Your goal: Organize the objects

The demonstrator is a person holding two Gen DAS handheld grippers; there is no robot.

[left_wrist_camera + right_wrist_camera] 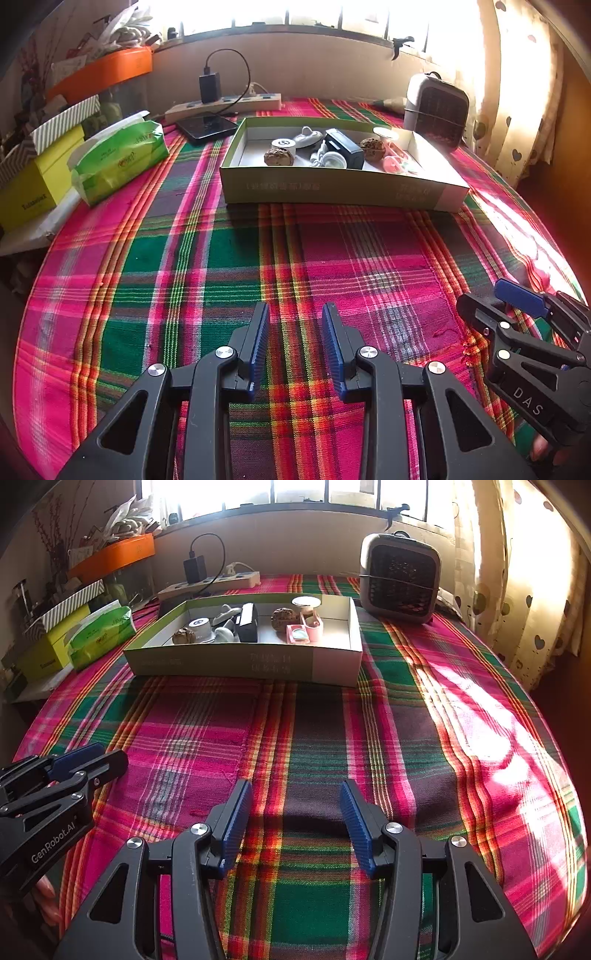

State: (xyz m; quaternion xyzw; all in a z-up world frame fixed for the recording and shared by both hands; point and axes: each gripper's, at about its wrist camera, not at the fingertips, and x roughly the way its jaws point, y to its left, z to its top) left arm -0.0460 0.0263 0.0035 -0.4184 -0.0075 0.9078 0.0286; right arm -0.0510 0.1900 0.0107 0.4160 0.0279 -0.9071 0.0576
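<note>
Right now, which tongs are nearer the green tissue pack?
Left. The left tongs sit on the green plastic tissue pack's side of the table; the right tongs hover further right.

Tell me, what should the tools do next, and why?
Probably nothing more than backing away. Both the left tool and the right tool are open and empty over bare cloth, and every small item I can see, like the walnuts and black box, sits inside the tray. Sorting looks finished.
</note>
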